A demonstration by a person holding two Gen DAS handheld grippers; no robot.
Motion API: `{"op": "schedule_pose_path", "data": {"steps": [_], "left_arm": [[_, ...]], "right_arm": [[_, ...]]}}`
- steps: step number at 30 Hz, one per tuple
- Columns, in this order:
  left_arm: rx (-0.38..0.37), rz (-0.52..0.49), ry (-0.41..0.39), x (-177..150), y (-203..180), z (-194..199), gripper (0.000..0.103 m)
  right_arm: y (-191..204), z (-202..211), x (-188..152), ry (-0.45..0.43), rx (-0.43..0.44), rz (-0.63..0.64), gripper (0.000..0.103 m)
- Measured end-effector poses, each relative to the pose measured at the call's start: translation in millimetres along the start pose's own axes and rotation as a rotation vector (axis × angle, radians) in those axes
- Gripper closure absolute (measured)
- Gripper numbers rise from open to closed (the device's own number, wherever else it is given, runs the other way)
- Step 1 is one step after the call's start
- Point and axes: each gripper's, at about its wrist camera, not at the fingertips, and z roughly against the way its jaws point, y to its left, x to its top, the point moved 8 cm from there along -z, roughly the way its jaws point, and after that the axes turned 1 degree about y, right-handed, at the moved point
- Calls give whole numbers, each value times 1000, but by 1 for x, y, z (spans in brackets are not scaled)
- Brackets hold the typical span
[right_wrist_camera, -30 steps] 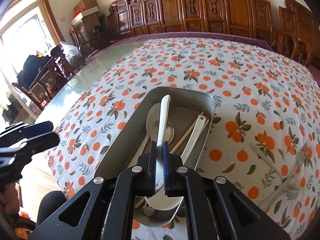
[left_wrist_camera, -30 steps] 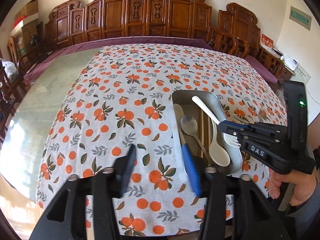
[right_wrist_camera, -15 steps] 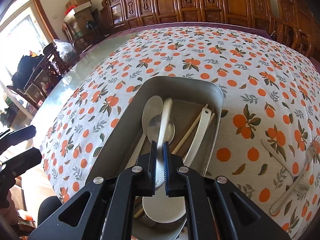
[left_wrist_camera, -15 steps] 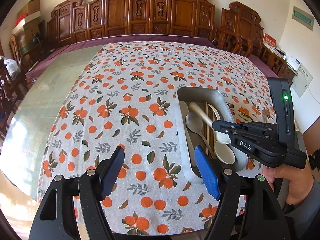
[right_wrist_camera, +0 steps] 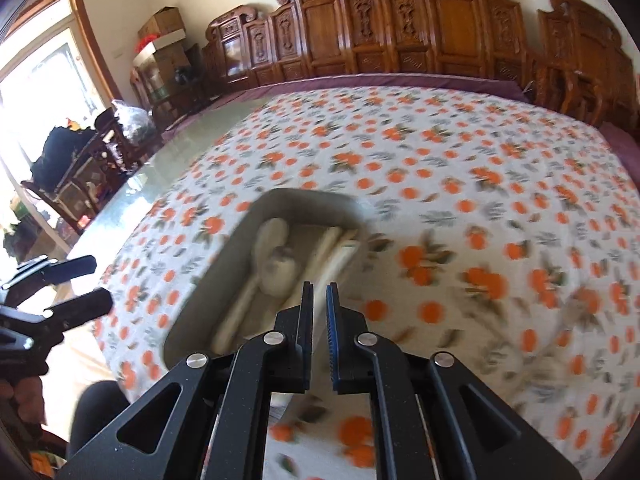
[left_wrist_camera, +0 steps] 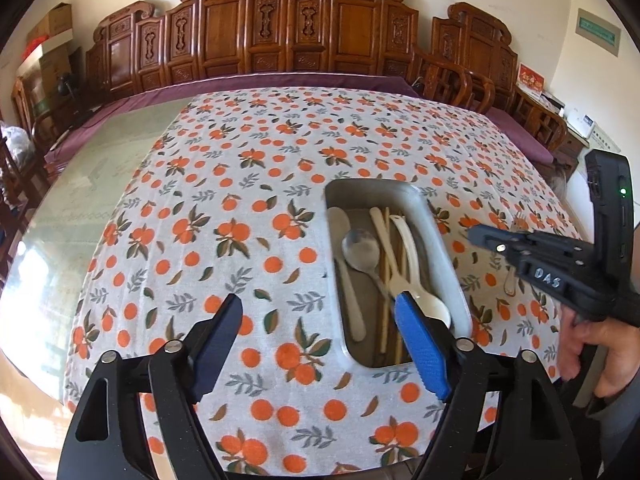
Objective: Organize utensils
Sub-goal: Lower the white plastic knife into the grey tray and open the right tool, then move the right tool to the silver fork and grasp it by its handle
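A metal tray (left_wrist_camera: 444, 240) sits on the orange-print tablecloth and holds a metal spoon (left_wrist_camera: 360, 248), white spoons (left_wrist_camera: 408, 248) and chopsticks (left_wrist_camera: 386, 264). My left gripper (left_wrist_camera: 320, 312) is open and empty, its right finger over the tray's near end. My right gripper (right_wrist_camera: 319, 292) is nearly shut with a narrow gap and nothing between its pads, above the tray's (right_wrist_camera: 224, 264) right side; the view is blurred. It also shows in the left wrist view (left_wrist_camera: 478, 236), right of the tray. A fork (left_wrist_camera: 514, 256) lies on the cloth behind it.
The tablecloth (left_wrist_camera: 240, 200) covers most of a glass-topped table (left_wrist_camera: 80, 184). Carved wooden chairs (left_wrist_camera: 280, 32) line the far side. The person's hand (left_wrist_camera: 592, 352) holds the right gripper at the right edge.
My right gripper let go of the white spoon, which now lies in the tray, and has lifted and swung right. My left gripper has pulled back and stayed open.
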Motion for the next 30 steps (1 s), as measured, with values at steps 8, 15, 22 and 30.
{"op": "schedule_pose_path", "data": {"steps": [8, 15, 22, 30], "left_arm": [[-39, -5, -14, 3, -29, -3, 22], [-62, -19, -20, 3, -54, -5, 22], [-79, -41, -23, 2, -72, -3, 22], [-82, -49, -17, -1, -77, -2, 22]], "right_arm": [[-95, 21, -20, 14, -155, -54, 85], [-158, 20, -44, 47, -234, -139, 68], [-184, 2, -59, 86, -231, -235, 66], [-176, -22, -54, 113, -230, -256, 65]]}}
